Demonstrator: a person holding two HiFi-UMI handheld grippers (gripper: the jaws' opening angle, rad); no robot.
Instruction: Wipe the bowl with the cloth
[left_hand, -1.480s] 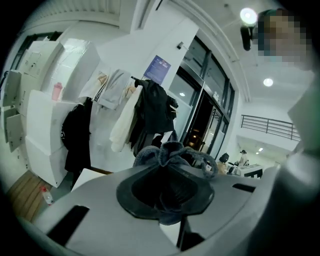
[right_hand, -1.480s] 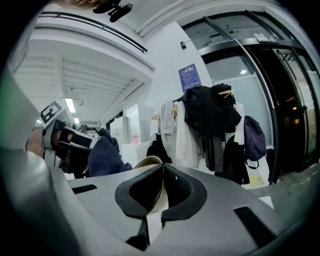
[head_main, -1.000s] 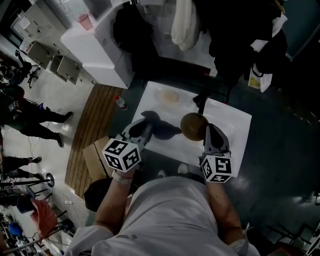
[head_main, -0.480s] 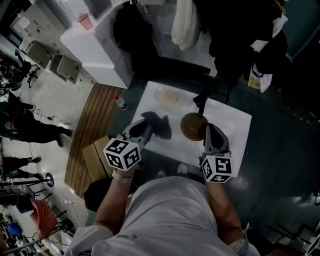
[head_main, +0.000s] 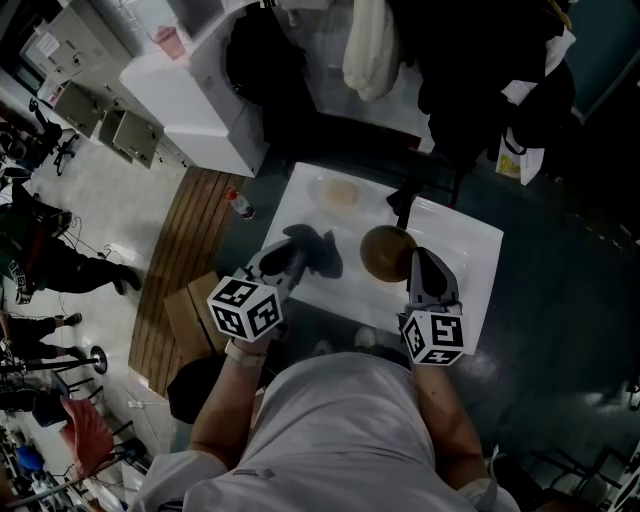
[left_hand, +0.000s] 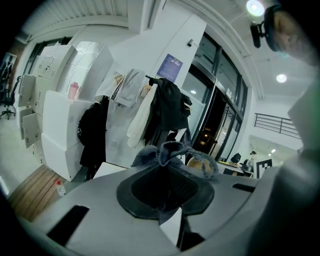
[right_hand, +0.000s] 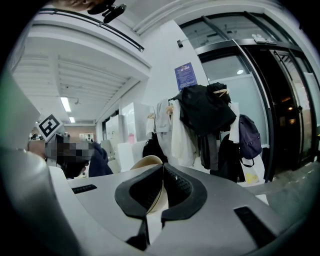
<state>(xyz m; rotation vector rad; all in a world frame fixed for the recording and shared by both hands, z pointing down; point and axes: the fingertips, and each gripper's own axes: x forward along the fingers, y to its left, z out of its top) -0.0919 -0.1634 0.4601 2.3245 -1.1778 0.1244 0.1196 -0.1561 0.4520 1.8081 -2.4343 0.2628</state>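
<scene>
White table (head_main: 472, 248), cloth (head_main: 325, 255) fast between left tongs (head_main: 292, 258), bowl (head_main: 385, 250) rim fast between right tongs (head_main: 418, 262).

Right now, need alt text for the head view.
Seen from above, a person holds a dark cloth in the left gripper and a brown bowl by its rim in the right gripper, side by side and apart over a white table. A pale dish sits farther back on it.

The right hand-held gripper (head_main: 418, 258) hides part of the bowl (head_main: 383, 250).
</scene>
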